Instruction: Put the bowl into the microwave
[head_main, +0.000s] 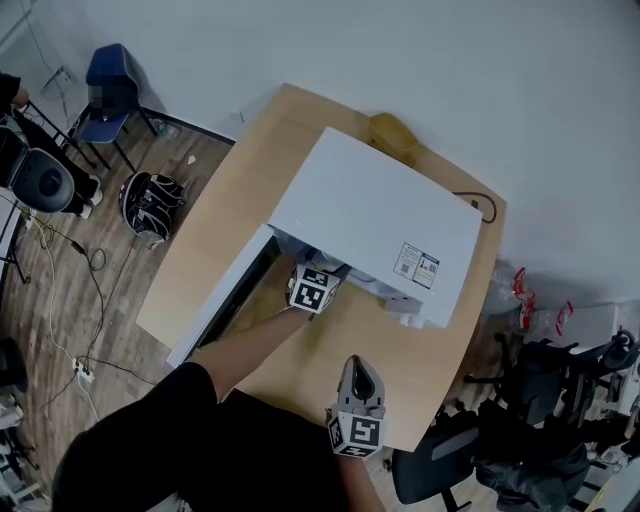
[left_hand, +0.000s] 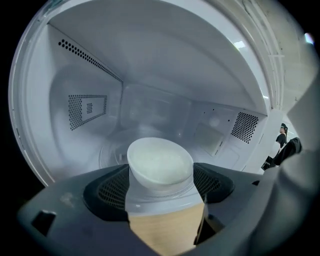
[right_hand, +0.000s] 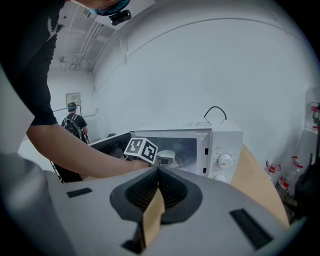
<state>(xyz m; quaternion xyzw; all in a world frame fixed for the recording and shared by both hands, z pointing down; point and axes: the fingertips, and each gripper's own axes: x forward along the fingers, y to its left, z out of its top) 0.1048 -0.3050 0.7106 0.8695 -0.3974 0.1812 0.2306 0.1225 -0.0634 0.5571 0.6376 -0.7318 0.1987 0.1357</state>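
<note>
Bowl, pinched by left gripper, just inside open microwave; right gripper pressed together.

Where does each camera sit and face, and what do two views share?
Head view: on the head, steeply down onto the microwave; left forearm, left gripper, right gripper.
Left gripper view: on that gripper, into the microwave; jaws holding the bowl.
Right gripper view: on that gripper, toward the microwave's front; shut jaws, left forearm.
Both gripper views show the bowl.
</note>
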